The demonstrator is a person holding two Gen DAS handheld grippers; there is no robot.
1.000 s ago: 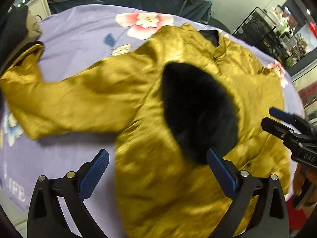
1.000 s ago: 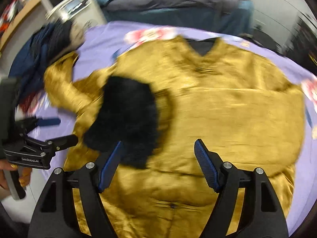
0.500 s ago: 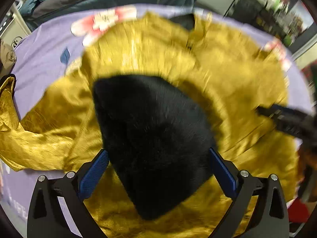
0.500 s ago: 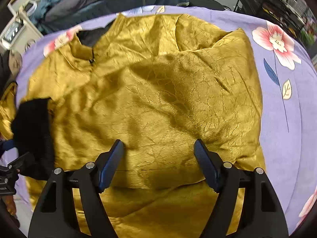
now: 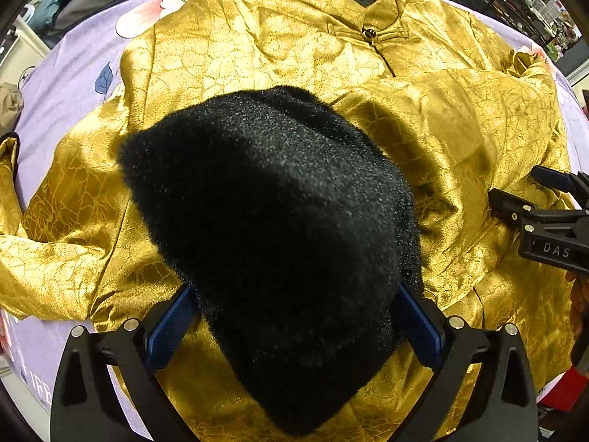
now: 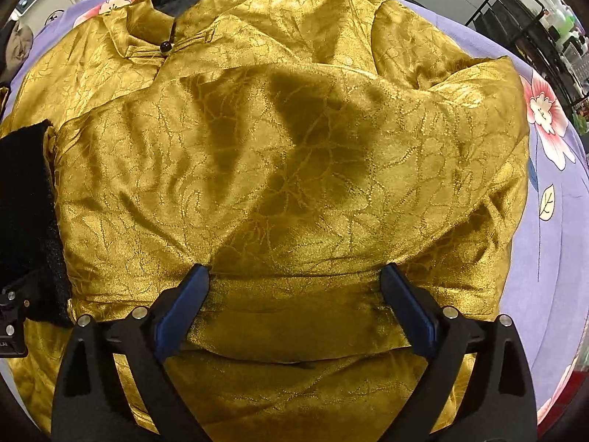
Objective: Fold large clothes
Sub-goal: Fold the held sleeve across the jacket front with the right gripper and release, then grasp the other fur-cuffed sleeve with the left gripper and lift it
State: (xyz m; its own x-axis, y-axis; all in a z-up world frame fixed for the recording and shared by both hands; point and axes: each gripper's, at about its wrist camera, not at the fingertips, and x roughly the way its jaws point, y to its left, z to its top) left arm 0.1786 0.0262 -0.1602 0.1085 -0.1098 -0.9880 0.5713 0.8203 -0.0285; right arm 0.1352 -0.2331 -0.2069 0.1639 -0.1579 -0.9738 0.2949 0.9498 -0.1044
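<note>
2 grippers [image 5: 294, 326] [image 6: 294, 311], gold jacket [image 6: 294, 169], black cuff [image 5: 272, 235]

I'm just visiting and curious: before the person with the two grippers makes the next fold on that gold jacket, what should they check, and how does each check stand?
1. Gold jacket lies on the purple floral sheet: ok.
2. One sleeve already folded across the jacket front, its black fur cuff on the body: ok.
3. Left gripper straddles the fur cuff; whether its pads press the cuff: cannot tell.
4. Right gripper jaws are opening, wide over the folded sleeve, pads not pinching cloth: ok.
5. Other sleeve folded in: not ok, it is spread out onto the sheet.
6. Collar and knot button fastened and flat: ok.
</note>
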